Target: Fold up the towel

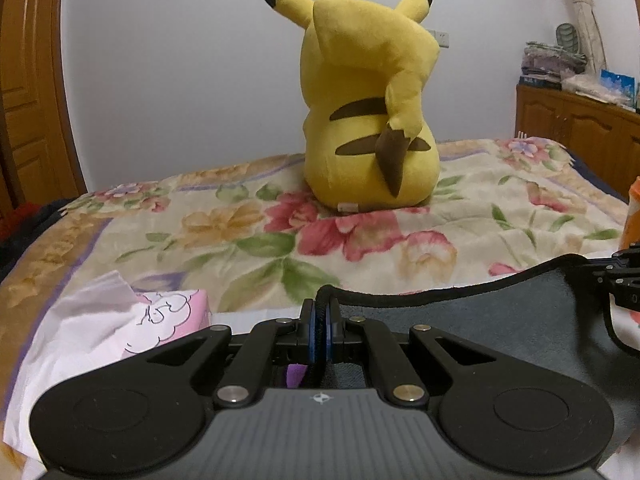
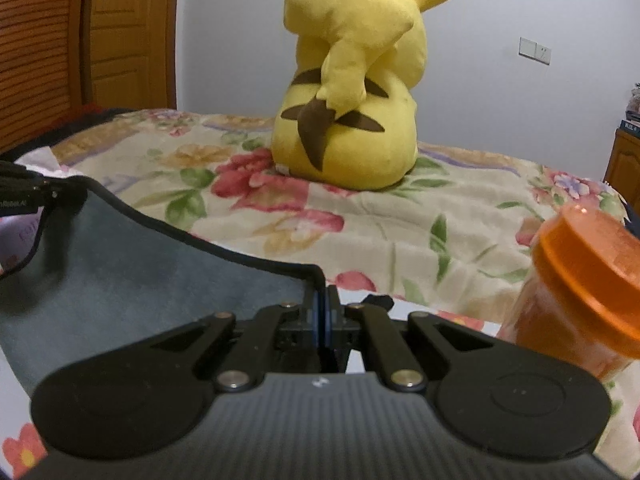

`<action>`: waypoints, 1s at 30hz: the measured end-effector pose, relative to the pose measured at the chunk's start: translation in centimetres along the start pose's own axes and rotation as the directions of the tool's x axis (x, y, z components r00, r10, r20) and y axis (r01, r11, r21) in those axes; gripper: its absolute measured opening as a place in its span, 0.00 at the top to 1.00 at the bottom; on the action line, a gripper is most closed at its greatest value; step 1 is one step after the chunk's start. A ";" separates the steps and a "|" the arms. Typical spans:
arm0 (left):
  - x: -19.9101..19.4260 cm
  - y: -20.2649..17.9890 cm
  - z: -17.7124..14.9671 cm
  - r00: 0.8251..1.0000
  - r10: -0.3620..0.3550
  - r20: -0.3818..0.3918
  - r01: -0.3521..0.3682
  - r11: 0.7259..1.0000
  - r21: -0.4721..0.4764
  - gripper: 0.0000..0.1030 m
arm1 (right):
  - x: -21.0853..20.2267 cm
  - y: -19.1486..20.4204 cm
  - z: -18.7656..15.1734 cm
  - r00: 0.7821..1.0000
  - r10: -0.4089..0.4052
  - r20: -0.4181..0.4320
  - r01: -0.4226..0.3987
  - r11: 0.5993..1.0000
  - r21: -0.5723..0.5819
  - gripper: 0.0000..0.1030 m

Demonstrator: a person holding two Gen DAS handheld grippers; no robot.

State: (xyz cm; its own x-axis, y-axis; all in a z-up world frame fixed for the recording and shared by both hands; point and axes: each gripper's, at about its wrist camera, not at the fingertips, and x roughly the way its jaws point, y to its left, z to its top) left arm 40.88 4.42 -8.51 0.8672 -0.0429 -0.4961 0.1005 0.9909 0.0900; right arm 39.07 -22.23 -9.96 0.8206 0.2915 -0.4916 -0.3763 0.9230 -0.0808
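Observation:
The towel (image 1: 500, 320) is grey-blue with a dark stitched edge. It hangs stretched between my two grippers above the bed. My left gripper (image 1: 321, 322) is shut on the towel's left corner, with the edge pinched between the blue pads. My right gripper (image 2: 323, 320) is shut on the other corner of the towel (image 2: 132, 264), which spreads to the left in the right wrist view. The right gripper's tip shows at the right edge of the left wrist view (image 1: 622, 280). The left gripper's tip shows at the left edge of the right wrist view (image 2: 28, 196).
A yellow Pikachu plush (image 1: 368, 108) sits on the floral blanket (image 1: 240, 232) ahead. A pink tissue pack (image 1: 168, 320) lies at the left. An orange-lidded jar (image 2: 580, 280) stands at the right. A wooden cabinet (image 1: 580, 128) is at the far right and a wooden door (image 2: 120, 32) at the left.

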 end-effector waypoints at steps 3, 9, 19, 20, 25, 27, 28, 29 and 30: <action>0.3 -0.2 -0.1 1.000 0.001 -0.008 -0.001 1.000 0.014 0.92 | 0.3 0.1 -0.1 1.000 0.004 -0.009 -0.004 1.000 0.001 0.96; 0.9 -0.2 -0.4 1.000 -0.004 -0.022 0.004 1.000 -0.001 0.92 | 0.7 -0.1 -0.6 1.000 -0.001 -0.014 0.001 1.000 0.015 0.96; 0.6 -0.7 -0.8 1.000 -0.020 -0.023 0.020 1.000 0.005 0.72 | 0.4 0.0 -0.7 1.000 0.001 -0.002 -0.001 1.000 0.022 0.59; 0.4 -0.7 -0.8 1.000 -0.021 -0.020 0.021 1.000 0.006 0.64 | 0.3 0.1 -0.7 1.000 0.005 -0.003 -0.004 1.000 0.023 0.59; -1.0 -0.9 -0.6 0.999 -0.030 -0.014 0.030 1.000 0.002 0.52 | -1.1 0.5 -0.9 1.000 0.013 -0.008 -0.013 1.000 0.029 0.59; -1.9 -1.0 -0.6 0.999 -0.031 -0.014 0.031 0.999 0.007 0.49 | -1.9 0.6 -0.9 1.000 0.018 -0.010 -0.018 0.999 0.040 0.58; -2.4 -1.1 -0.5 0.999 -0.032 -0.013 0.032 0.999 0.009 0.48 | -2.3 0.7 -1.0 1.000 0.021 -0.012 -0.021 0.999 0.046 0.58; -2.8 -1.2 -0.6 0.999 -0.034 -0.013 0.034 0.999 0.012 0.46 | -2.8 0.8 -1.0 1.000 0.023 -0.012 -0.022 0.998 0.051 0.58; -3.3 -1.3 -0.6 0.999 -0.035 -0.014 0.035 0.999 0.013 0.45 | -3.3 0.9 -1.0 1.000 0.024 -0.012 -0.023 0.998 0.054 0.57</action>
State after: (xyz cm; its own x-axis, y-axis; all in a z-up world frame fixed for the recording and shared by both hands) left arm 37.63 3.39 -7.49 0.8562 -0.0760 -0.5110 0.1376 0.9869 0.0839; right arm 35.61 -22.65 -9.31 0.8062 0.3108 -0.5035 -0.3715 0.9282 -0.0221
